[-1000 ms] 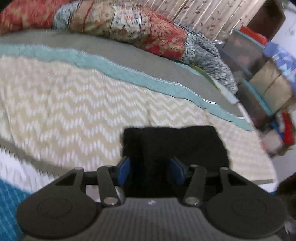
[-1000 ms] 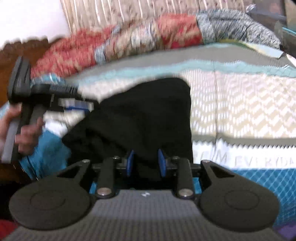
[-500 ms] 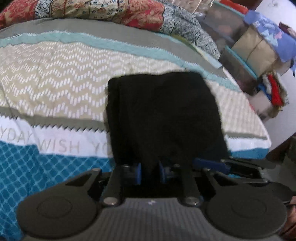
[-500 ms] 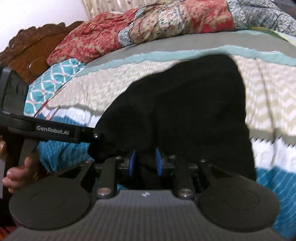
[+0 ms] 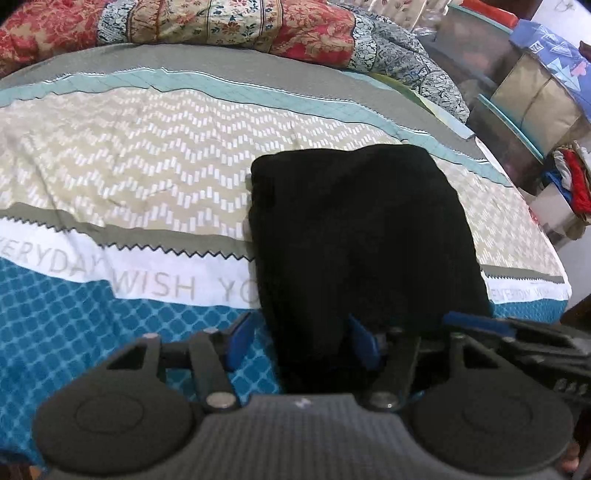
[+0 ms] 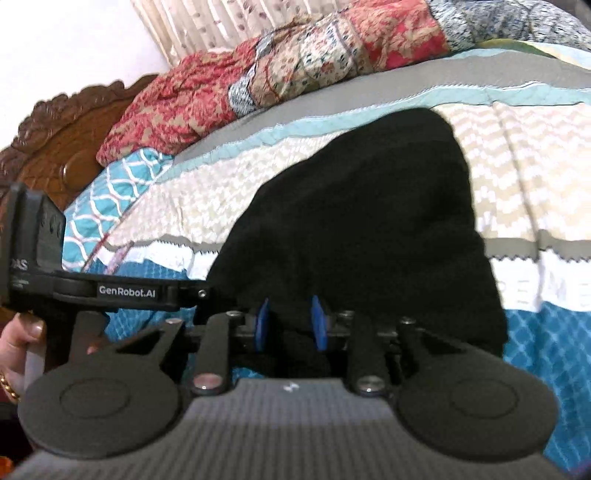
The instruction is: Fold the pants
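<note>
Since half a second ago your left gripper [image 5: 299,341] has been opening, its blue pads now standing apart around the near left corner of the black pants [image 5: 362,236], which are lying folded on the patterned bedspread [image 5: 147,177]. Your right gripper [image 6: 290,326] is pinching the near hem, probably steadying the fold. Behind, a floral quilt [image 5: 229,22] is lying bunched beside the carved headboard [image 6: 55,140].

"GenRobot.AI" on left gripper [image 6: 207,295]; "WISH" on bedspread [image 5: 155,286]
</note>
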{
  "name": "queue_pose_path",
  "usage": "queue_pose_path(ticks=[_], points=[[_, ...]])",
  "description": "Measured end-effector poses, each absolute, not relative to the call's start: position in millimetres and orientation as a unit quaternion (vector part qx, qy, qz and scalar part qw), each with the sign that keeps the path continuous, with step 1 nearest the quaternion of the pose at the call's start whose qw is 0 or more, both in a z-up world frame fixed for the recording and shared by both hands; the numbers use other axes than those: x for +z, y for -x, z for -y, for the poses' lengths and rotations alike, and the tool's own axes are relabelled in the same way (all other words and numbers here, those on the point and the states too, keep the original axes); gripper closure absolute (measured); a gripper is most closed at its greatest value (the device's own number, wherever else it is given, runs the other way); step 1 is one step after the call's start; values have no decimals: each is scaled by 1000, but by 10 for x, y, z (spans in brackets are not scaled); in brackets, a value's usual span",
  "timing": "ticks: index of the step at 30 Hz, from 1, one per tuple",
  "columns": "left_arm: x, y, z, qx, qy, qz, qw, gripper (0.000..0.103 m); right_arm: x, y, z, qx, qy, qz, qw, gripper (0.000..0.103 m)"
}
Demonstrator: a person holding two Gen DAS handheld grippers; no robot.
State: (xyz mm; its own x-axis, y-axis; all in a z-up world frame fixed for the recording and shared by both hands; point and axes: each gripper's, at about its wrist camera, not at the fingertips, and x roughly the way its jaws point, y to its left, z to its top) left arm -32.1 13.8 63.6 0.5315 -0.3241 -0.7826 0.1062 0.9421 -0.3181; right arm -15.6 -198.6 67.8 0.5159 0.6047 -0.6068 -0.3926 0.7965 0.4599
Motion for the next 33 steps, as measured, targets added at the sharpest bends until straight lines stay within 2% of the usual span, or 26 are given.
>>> queue_pose_path(ticks=[2,6,11,16,18,30,33], points=[[693,351,-149,-114,111,-470,868,46,735,219,2096,277,-138,-387,869,58],[760,393,-111,-99,83,-464,877,46,795,310,2314,240,-146,-369,886,56],[807,431,-52,-89,57,-457,883,45,759,306,2539,192,-169,-367,895,46],[819,430,-99,-75,57,-457,885,32,670,246,2656,174,-196,-378,888,37],[818,434,-124,-67,54,-456,886,25,642,228,2648,175,-205,-383,884,36],[769,456,-237,-42,59,-463,883,18,594,219,2595,174,-199,-392,881,28],[760,464,-247,-31,59,-464,883,6,585,233,2616,163,-206,-391,882,28]])
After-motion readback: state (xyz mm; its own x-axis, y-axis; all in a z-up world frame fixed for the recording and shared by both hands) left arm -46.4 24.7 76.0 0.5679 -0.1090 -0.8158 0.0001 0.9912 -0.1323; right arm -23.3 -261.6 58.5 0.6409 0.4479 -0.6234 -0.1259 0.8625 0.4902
